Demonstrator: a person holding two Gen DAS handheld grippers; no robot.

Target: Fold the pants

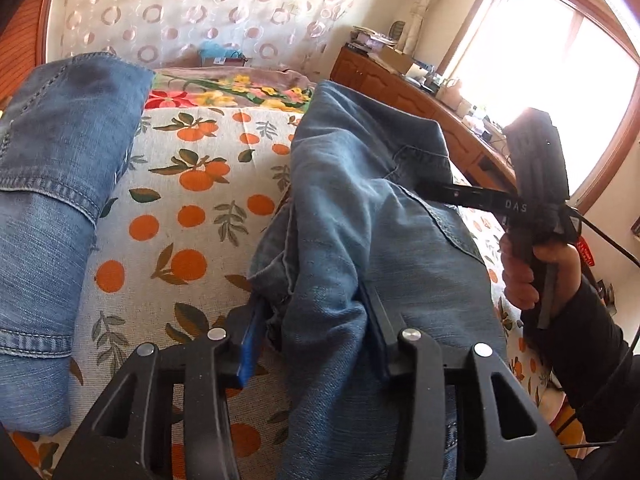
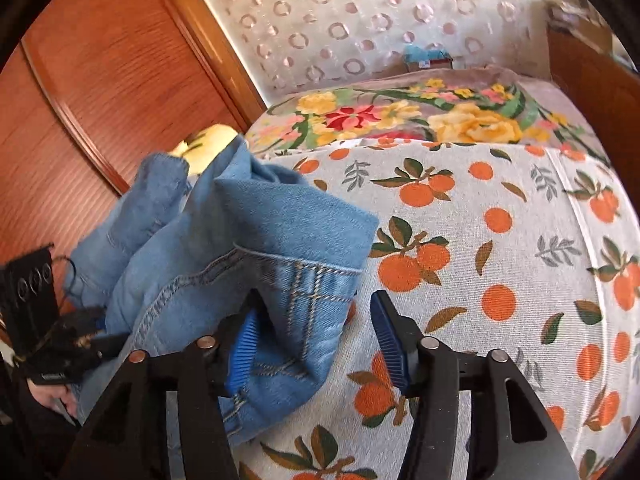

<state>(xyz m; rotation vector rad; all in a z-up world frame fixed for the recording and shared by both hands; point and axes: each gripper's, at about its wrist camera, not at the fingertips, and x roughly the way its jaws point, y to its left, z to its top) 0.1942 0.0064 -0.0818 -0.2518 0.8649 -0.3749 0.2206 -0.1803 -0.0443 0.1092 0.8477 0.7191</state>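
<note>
a bed point(image 2: 500, 248) covered in a sheet printed with oranges and leaves, a flowered blanket point(image 2: 400, 120) folded at its far end. beyond it, a pale curtain point(image 1: 200, 8) with ring shapes; a wooden cabinet point(image 1: 404, 92) under a bright window point(image 1: 532, 64) off to one side.

on the bed, blue denim pants point(image 1: 360, 220), bunched and partly lifted, one portion lying flat at the left edge of the left wrist view, the other rising in a thick fold through the middle.

left tongs point(image 1: 316, 336) closed on that thick fold of pants, fabric packed between both fingers and spilling over them.

right tongs point(image 2: 320, 340) standing open in the right wrist view, a hemmed corner of the pants draped against the left blue pad point(image 2: 242, 350), the right pad apart from the cloth with bare sheet behind it.

a hand point(image 1: 532, 276) in a dark sleeve wrapped around the handle of the right tongs.
</note>
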